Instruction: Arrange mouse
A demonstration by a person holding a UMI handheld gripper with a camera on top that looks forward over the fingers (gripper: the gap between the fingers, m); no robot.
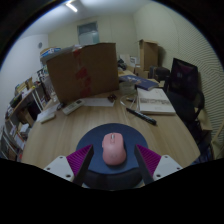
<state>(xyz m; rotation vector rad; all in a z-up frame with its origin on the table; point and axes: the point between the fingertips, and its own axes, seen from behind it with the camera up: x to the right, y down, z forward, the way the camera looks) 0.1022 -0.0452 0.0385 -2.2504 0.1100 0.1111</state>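
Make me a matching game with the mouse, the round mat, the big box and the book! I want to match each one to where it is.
Things:
1. pink mouse
2. round blue mouse pad
3. cardboard box
4. book

Places:
A. far end of the table, standing up
B. between the open gripper fingers
C. under the mouse
D. lying flat beyond the fingers, beside the box

Pairs: 1-B, 2-C, 3-A, 4-D

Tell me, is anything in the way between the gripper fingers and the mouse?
Nothing visible blocks it. The pink mouse already sits between the open gripper's fingers on the round dark mouse pad, with a gap on each side.
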